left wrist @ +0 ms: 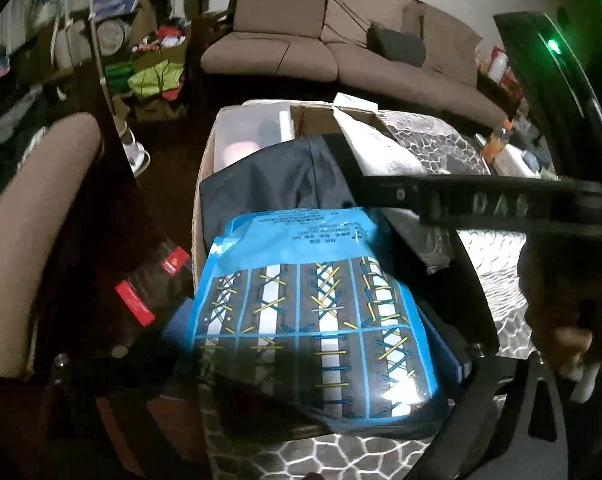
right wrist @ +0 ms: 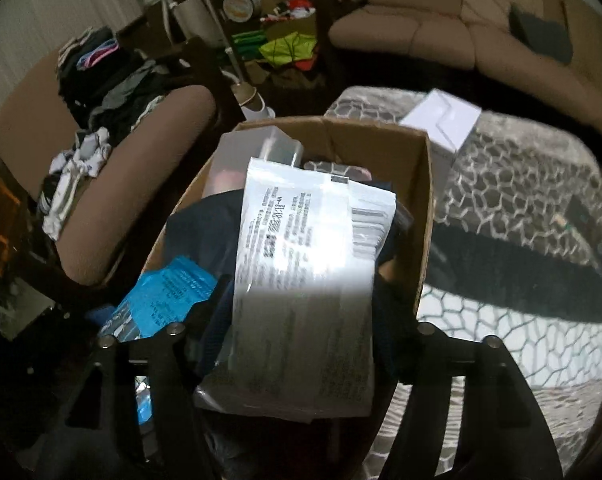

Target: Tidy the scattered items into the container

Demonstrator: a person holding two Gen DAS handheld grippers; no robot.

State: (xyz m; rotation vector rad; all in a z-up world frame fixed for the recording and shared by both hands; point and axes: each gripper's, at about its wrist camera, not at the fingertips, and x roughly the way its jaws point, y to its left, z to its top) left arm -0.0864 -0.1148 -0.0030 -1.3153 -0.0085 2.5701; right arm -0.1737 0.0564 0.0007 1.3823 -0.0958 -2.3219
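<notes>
A silver-white packet (right wrist: 301, 280) is held over the cardboard box (right wrist: 425, 200) by the right gripper (right wrist: 297, 364). Its near end sits between the two fingers, which look closed onto it, though the contact itself is hidden under the packet. The far end already overhangs the box contents.

A blue laces packet (left wrist: 313, 312) is seen in front of the left gripper (left wrist: 285, 384), lying across the near edge of the box on top of a dark garment (left wrist: 269, 184). Whether it is pinched cannot be told: the left jaws are dark and set wide at the frame edges, and no contact shows.

For the step in hand, the silver-white packet is best carried further in and lowered flat before release, since the box is already heaped (slippery film on film is likely to slide out over the rim). A clear plastic case (right wrist: 257, 152) at the back leaves little room there.

The silver-white packet's long axis runs away from the right wrist camera towards the far wall of the box, printed face up, barcode end at the far right. The blue laces packet's long axis lies roughly the same way, text end pointing into the box.
</notes>
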